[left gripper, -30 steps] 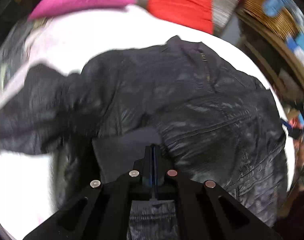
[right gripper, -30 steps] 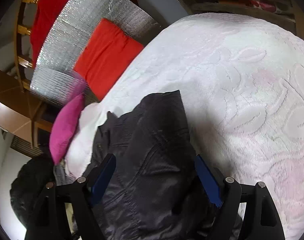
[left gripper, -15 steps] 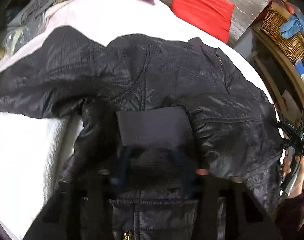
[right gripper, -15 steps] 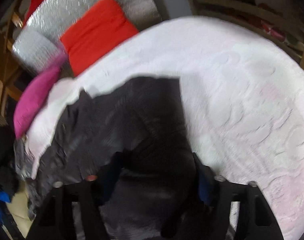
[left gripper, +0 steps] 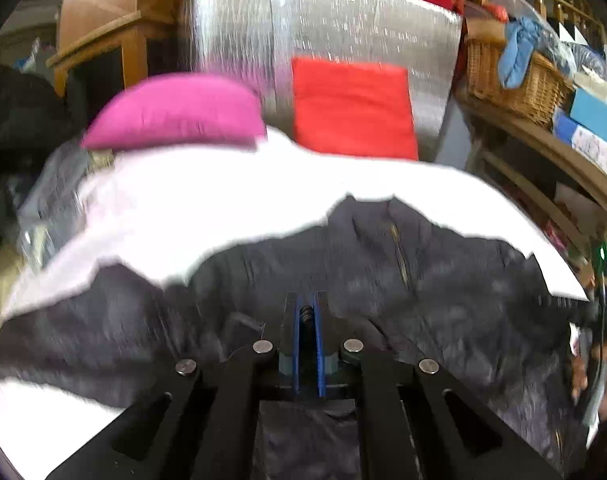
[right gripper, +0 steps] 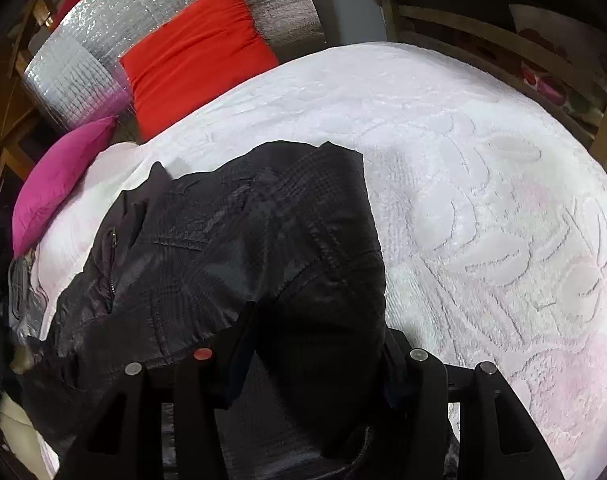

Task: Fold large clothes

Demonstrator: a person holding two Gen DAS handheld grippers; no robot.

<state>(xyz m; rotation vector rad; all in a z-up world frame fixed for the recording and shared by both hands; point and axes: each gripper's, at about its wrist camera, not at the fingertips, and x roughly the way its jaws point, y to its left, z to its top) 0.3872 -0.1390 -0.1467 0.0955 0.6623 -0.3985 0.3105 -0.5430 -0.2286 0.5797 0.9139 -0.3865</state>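
Observation:
A black quilted jacket [left gripper: 443, 280] lies spread across the white bedspread [left gripper: 223, 200], zip and collar toward the pillows. My left gripper [left gripper: 307, 316] hovers above its near middle, blue pads together and nothing visible between them. In the right wrist view the jacket [right gripper: 223, 248] reaches away from me, and a thick fold of it bulges up between my right gripper's [right gripper: 317, 354] fingers. Those jaws are closing, and the fabric fills the gap from finger to finger. The fold hides the right fingertips.
A pink pillow [left gripper: 175, 112] and a red cushion [left gripper: 351, 108] lean against a silver foil headboard [left gripper: 323, 24]. A wicker basket [left gripper: 515, 80] and wooden shelves stand on the right. A hand [left gripper: 583, 372] shows at the jacket's right edge. Bare bedspread [right gripper: 483, 200] lies right of the jacket.
My left gripper opened over the jacket's dark cuff, shut again and rose, tilting up toward the headboard. My right gripper's jaws narrowed around the jacket fold.

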